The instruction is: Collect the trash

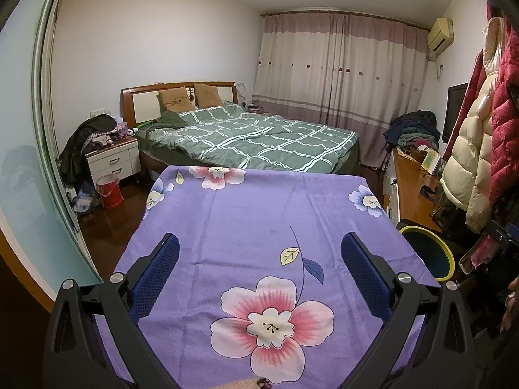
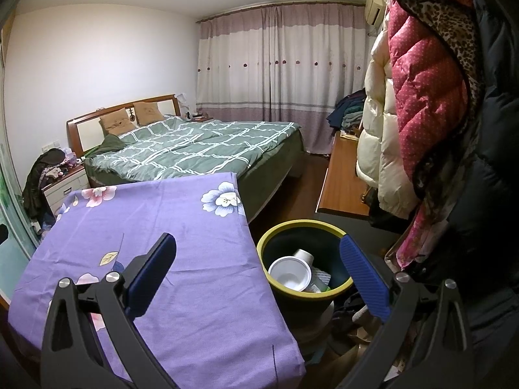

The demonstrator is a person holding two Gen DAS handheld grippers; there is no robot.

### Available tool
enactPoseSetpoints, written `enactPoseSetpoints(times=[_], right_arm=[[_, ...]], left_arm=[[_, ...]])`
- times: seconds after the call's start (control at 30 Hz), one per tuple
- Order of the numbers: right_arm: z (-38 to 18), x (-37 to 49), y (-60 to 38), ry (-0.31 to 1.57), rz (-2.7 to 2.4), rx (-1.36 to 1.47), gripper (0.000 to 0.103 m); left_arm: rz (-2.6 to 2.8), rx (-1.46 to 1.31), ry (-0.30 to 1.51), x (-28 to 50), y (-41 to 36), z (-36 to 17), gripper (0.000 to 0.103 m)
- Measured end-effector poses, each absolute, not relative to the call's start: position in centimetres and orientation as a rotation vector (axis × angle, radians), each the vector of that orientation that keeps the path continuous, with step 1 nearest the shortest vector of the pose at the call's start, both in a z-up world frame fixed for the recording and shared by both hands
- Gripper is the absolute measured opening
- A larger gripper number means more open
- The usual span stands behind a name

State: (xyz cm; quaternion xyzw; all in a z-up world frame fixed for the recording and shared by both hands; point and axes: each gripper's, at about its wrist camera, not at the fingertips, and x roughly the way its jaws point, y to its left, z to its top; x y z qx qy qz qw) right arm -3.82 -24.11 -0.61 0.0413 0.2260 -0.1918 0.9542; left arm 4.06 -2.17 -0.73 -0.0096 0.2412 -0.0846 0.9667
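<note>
A dark trash bin with a yellow-green rim (image 2: 274, 287) stands beside the right edge of a table draped in a purple flowered cloth (image 2: 181, 227). Inside it lie white paper cups (image 2: 290, 274) and other white trash. The bin also shows in the left wrist view (image 1: 449, 256), its inside hidden. My right gripper (image 2: 258, 256) is open and empty, hovering over the table's right edge and the bin. My left gripper (image 1: 259, 256) is open and empty above the cloth (image 1: 253, 214). No trash shows on the cloth.
A bed with a green checked quilt (image 1: 253, 136) lies beyond the table. A white nightstand (image 1: 113, 159) and a red bucket (image 1: 108, 189) stand at the left. Coats (image 2: 428, 97) hang close on the right over a wooden cabinet (image 2: 343, 181).
</note>
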Motion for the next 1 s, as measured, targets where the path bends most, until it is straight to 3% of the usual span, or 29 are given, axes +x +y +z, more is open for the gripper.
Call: enactPoseSetpoints(times=[1.0], right_arm=[[-0.8, -3.2, -23.8, 0.471, -0.380, 0.092, 0.096]], left_arm=[[-0.187, -0.016, 0.512, 5.2, -3.4, -1.6, 0.098]])
